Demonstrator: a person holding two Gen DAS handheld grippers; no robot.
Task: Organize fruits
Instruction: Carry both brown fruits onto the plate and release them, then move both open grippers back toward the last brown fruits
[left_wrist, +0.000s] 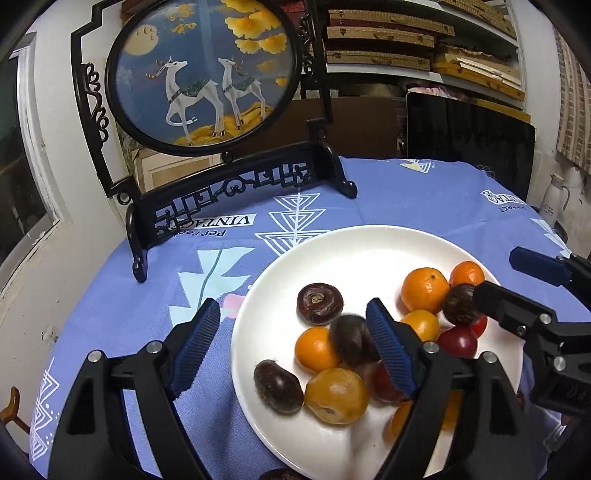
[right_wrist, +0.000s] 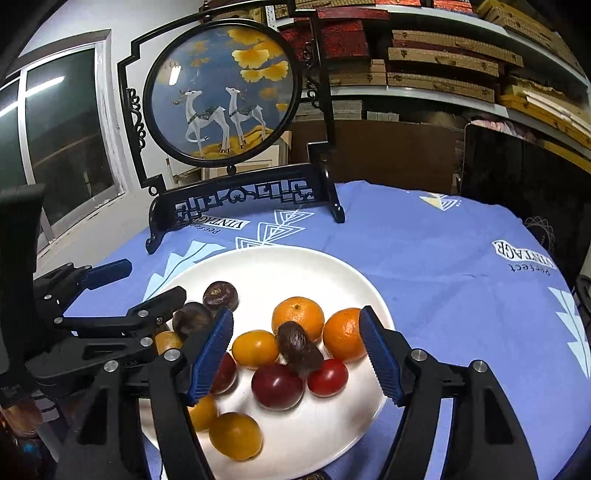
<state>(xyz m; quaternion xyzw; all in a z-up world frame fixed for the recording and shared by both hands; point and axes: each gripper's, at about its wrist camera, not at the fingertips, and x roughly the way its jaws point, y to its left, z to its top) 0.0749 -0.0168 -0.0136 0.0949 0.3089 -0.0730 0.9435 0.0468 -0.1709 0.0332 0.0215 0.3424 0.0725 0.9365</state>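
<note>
A white plate (left_wrist: 369, 240) (right_wrist: 280, 258) on the blue tablecloth holds oranges (left_wrist: 423, 290) (right_wrist: 298, 314), dark brown fruits (left_wrist: 320, 303) (right_wrist: 220, 294), red fruits (right_wrist: 277, 386) and yellow-orange fruits (left_wrist: 336, 395) (right_wrist: 235, 435). My left gripper (left_wrist: 291, 310) (right_wrist: 155, 278) hovers open over the plate's left side. A blurred brown fruit (left_wrist: 351, 339) lies loose against its right finger. My right gripper (right_wrist: 295, 317) (left_wrist: 495, 275) is open over the plate's right side. Between its fingers a brown fruit (right_wrist: 299, 350) rests on the red ones, untouched by the pads.
A round deer picture in a black carved stand (left_wrist: 199, 74) (right_wrist: 221, 92) stands at the table's far edge. A dark chair back (left_wrist: 469, 140) and shelves of boxes lie beyond it. A white jug (left_wrist: 554, 199) is at far right. Bare cloth (right_wrist: 461, 295) lies right of the plate.
</note>
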